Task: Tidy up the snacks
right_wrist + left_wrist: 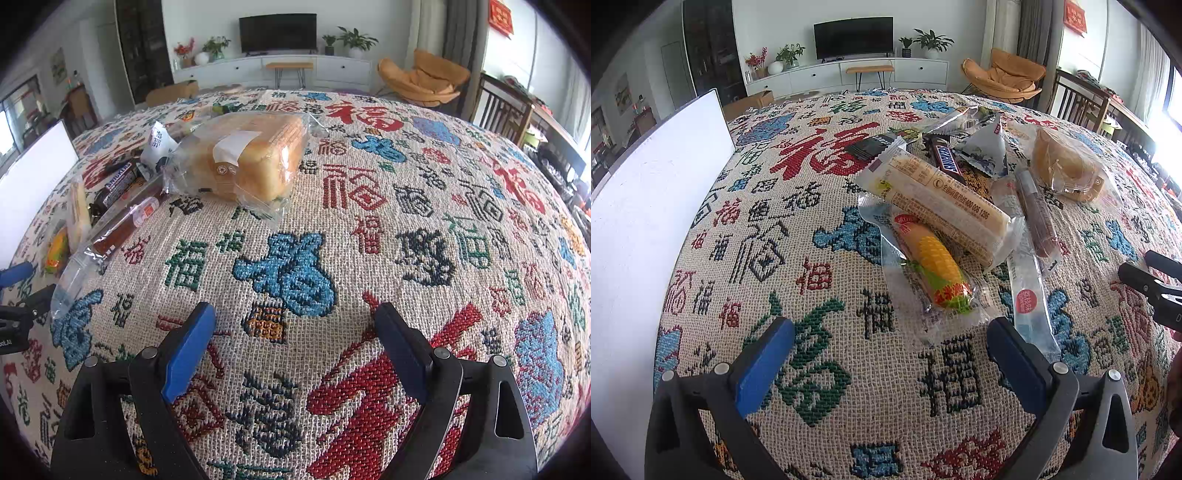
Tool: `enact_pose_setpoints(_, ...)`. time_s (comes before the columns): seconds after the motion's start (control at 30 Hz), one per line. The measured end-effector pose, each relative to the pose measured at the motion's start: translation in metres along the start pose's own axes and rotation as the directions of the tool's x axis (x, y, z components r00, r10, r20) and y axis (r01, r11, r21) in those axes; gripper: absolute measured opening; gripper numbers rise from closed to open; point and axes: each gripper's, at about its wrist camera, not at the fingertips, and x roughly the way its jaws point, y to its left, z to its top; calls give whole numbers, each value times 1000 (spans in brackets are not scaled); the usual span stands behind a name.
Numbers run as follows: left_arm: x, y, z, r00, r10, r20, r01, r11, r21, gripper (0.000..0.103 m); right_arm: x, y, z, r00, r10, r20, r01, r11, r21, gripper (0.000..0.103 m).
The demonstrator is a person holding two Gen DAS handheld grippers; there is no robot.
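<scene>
Both grippers, left (890,354) and right (295,343), hover spread and empty above the tablecloth (406,184); wrapped corn sausage (932,267) lies just ahead.

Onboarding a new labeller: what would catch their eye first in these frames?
The loud woven cloth with red, blue and green characters fills both views. On it lies a heap of wrapped snacks, the corn-print pack nearest the open left gripper. The bagged bread loaf lies far ahead of the open right gripper.

- My fingers (768,365) wear blue pads on black frames.
- The worktop cloth (406,177) is beige, woven with red, blue, green and black characters.
- On the cloth, the corn snack (936,267) is yellow with green.
</scene>
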Motion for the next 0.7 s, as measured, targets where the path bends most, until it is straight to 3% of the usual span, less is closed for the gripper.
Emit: enact_pose_setpoints(0.7,0,-1,0,1000,1,0,-1,1000,-1,103,1,-1,1,1000,-5,-2,5,1000,0,91)
